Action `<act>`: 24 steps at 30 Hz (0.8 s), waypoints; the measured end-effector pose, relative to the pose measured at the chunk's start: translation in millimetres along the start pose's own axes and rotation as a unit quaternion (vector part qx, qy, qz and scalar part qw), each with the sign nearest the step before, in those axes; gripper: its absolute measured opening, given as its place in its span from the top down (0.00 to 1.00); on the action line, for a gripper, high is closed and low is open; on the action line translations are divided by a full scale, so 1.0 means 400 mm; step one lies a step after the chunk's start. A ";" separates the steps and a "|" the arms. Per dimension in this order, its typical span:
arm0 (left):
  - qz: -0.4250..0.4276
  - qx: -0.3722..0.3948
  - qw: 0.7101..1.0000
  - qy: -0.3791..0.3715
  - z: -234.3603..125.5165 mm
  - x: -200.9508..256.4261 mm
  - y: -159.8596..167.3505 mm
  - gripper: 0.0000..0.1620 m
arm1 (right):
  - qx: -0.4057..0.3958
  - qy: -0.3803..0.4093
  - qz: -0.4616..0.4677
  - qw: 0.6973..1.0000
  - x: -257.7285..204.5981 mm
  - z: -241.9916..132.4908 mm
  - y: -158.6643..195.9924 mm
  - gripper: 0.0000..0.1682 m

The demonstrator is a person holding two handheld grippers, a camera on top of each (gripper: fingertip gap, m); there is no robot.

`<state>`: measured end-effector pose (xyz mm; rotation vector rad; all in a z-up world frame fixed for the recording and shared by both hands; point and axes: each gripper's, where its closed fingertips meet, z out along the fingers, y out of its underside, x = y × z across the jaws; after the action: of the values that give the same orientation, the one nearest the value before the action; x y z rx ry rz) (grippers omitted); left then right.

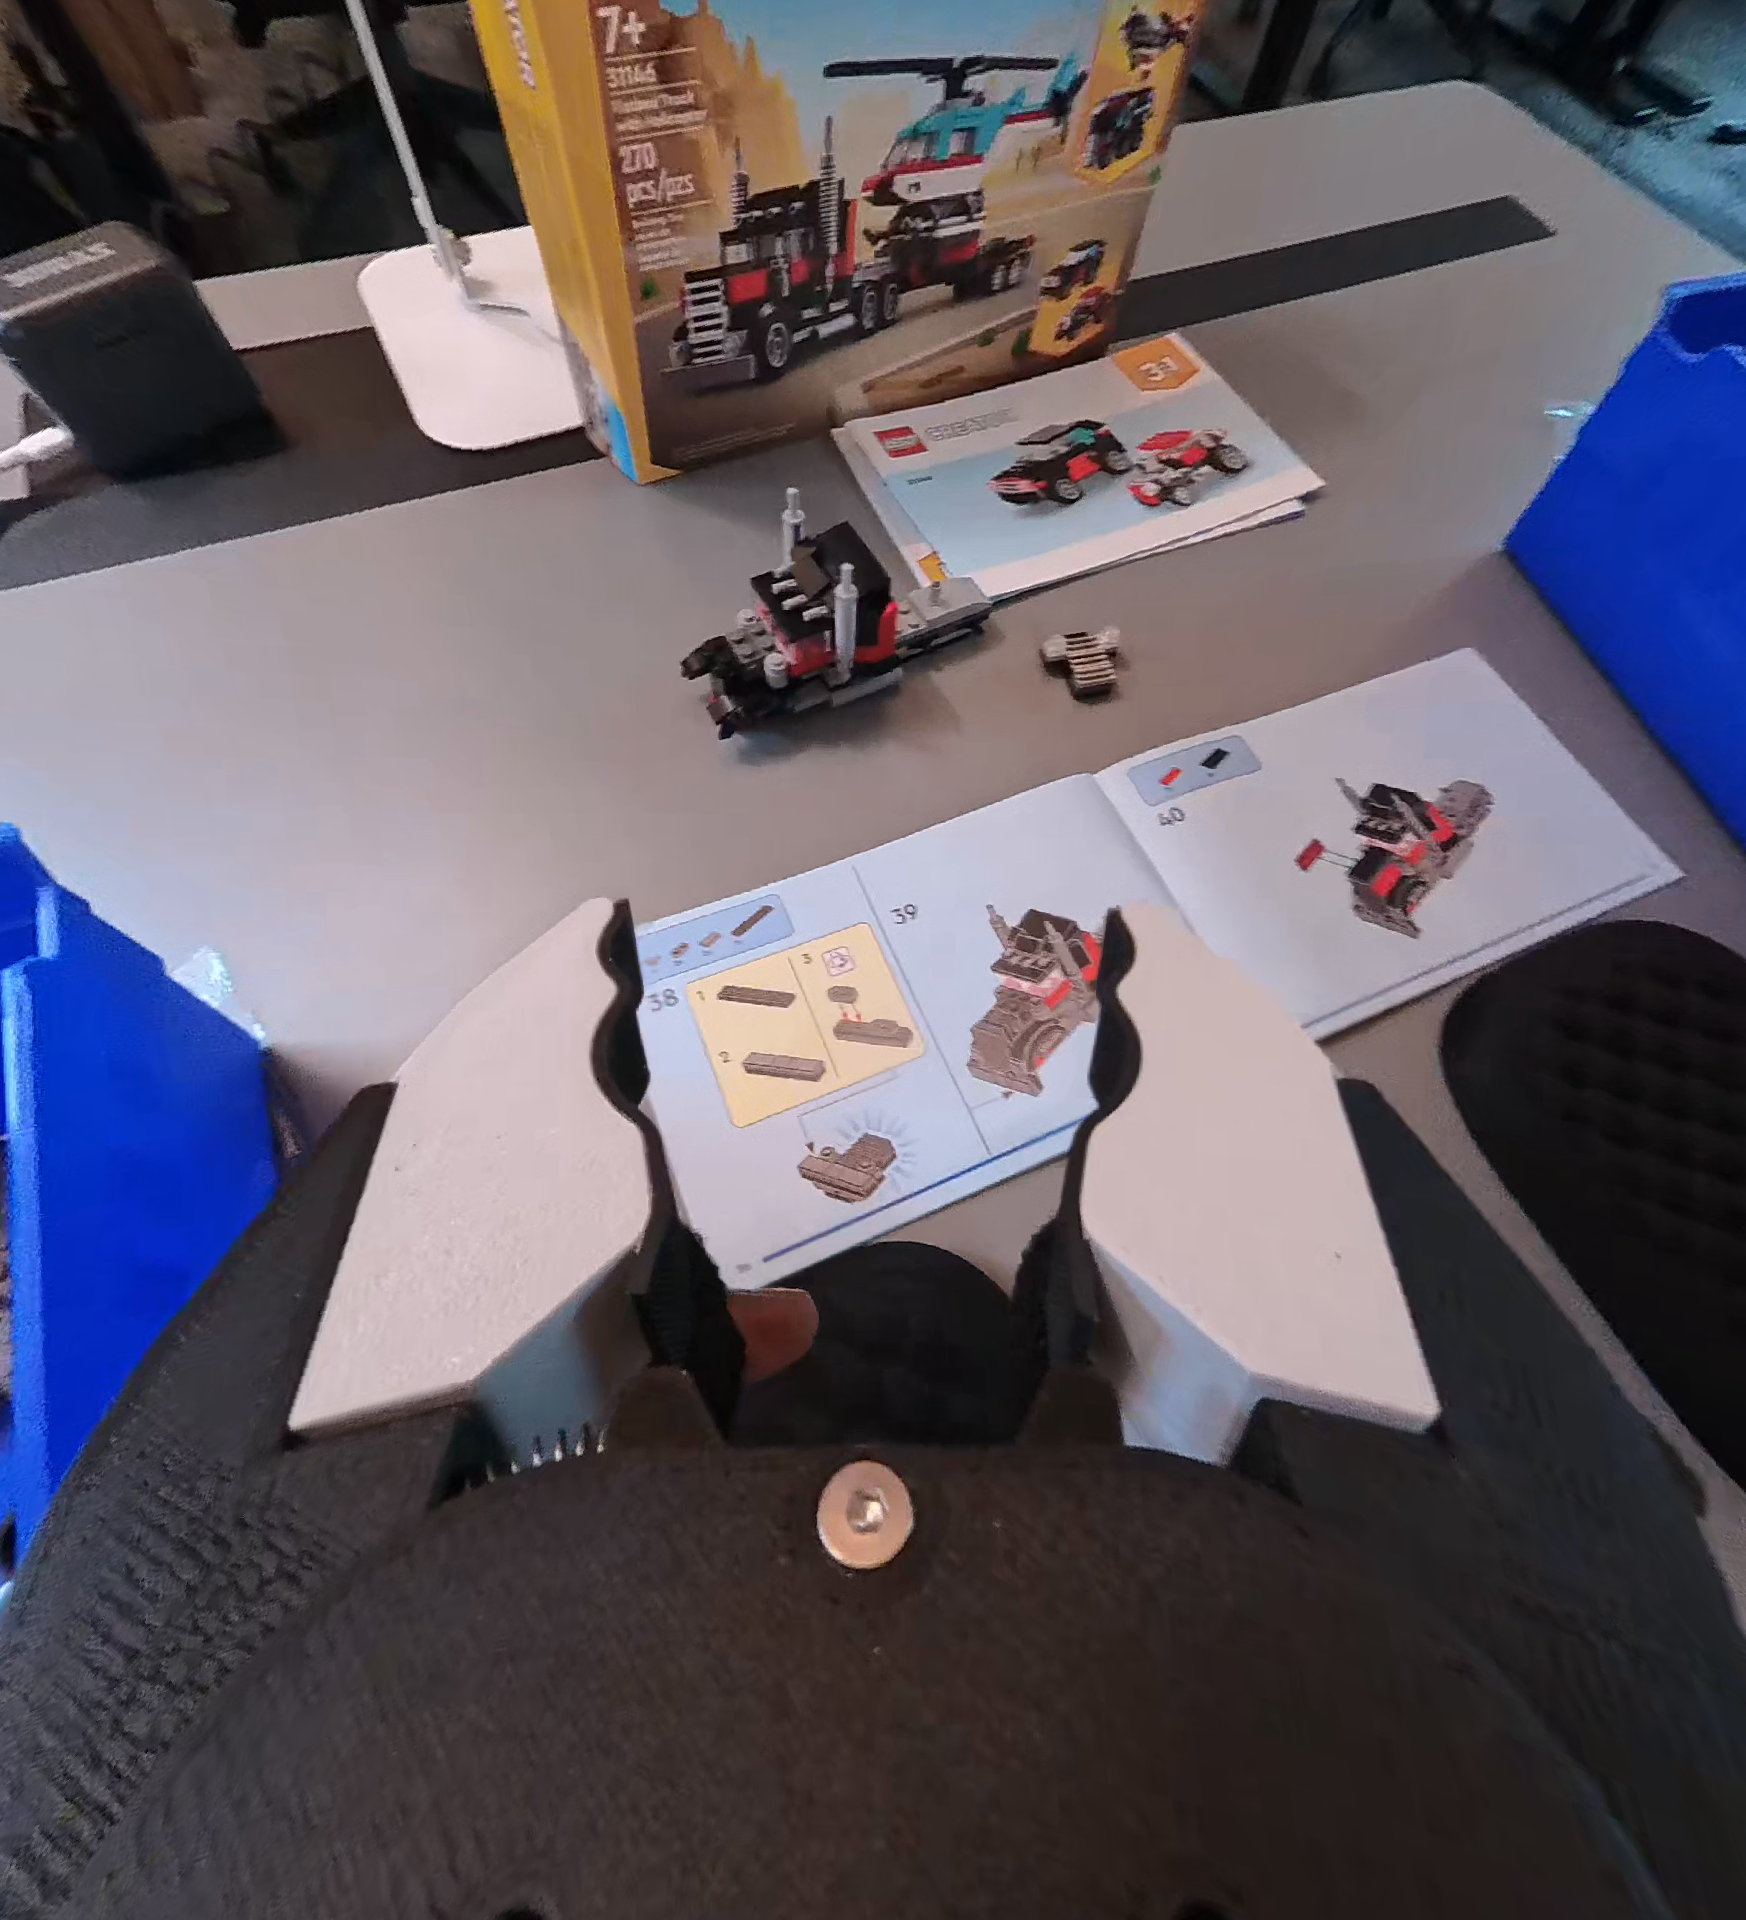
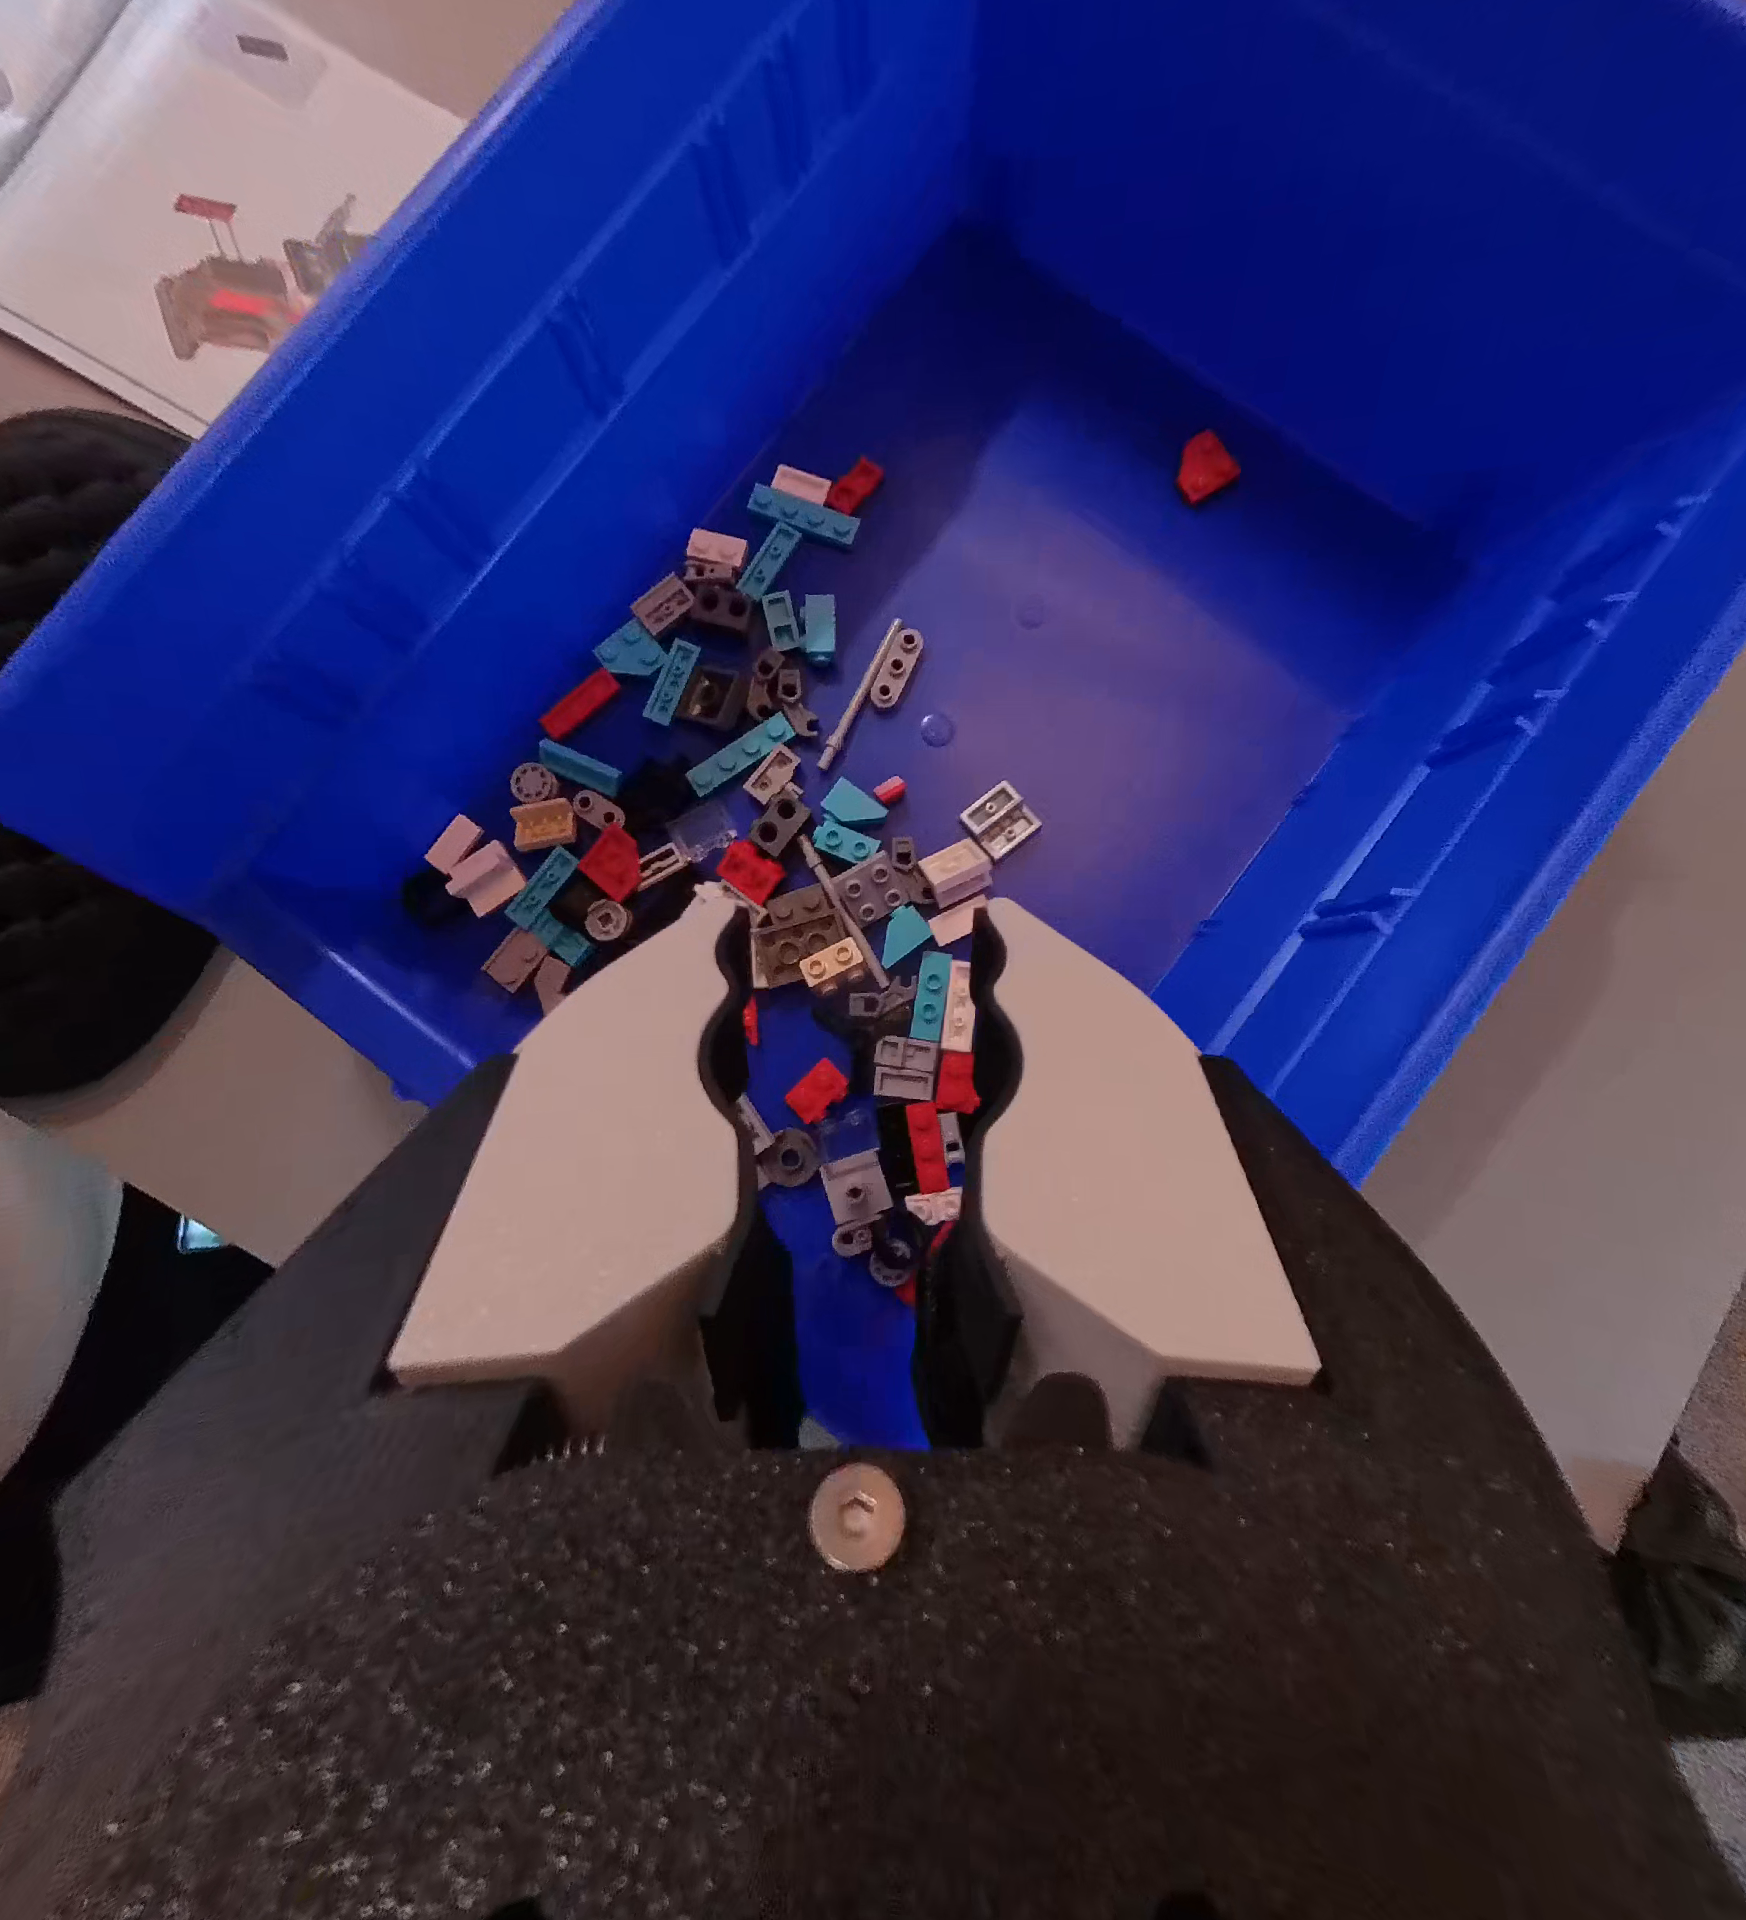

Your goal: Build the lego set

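Bricks (image 2: 734, 790) lie heaped at centre frame in the blue bin (image 2: 495, 436); right gripper (image 2: 853, 935) hangs over them, fingers apart, empty. Left gripper (image 1: 864, 935), likewise spread, idles above the open manual (image 1: 1368, 935); truck cab (image 1: 817, 634) waits mid-frame. Better single out one piece, descend straight, and pinch its flat sides.

This looks like a work table set up for recording in a lab or office, not a home play corner. A plain grey table (image 1: 349, 727) fills the middle of the left wrist view, crossed at the upper part by a dark strip (image 1: 1368, 249). At upper left stand a black box-shaped device (image 1: 110, 343) with a white cable and the white base of a stand (image 1: 464, 343). Blue plastic storage bins sit at the left edge (image 1: 121, 1122) and right edge (image 1: 1700, 520), and the right wrist view looks down into one such bin (image 2: 557, 436) holding sorted loose bricks (image 2: 723, 748). Dark carpet-like floor shows at the upper right.
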<state>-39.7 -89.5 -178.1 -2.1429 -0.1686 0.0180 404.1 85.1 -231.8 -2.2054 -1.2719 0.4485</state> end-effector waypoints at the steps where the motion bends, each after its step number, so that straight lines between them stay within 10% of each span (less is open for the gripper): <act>1: 0.003 0.000 1.000 -0.008 0.003 -0.006 -0.001 0.48 | -0.007 0.001 -0.005 1.000 -0.010 0.003 0.003 0.76; 13: -0.010 0.008 1.000 -0.019 0.019 -0.039 -0.009 0.50 | -0.154 -0.060 -0.002 0.986 -0.126 0.139 0.112 0.83; 24: -0.008 0.006 1.000 -0.008 0.032 -0.034 -0.007 0.51 | -0.076 -0.045 -0.041 0.995 -0.076 0.140 0.022 0.89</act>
<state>-54.3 -79.0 -183.7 -2.1306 -0.1930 0.0263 365.3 71.7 -281.2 -2.2685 -1.4824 0.4353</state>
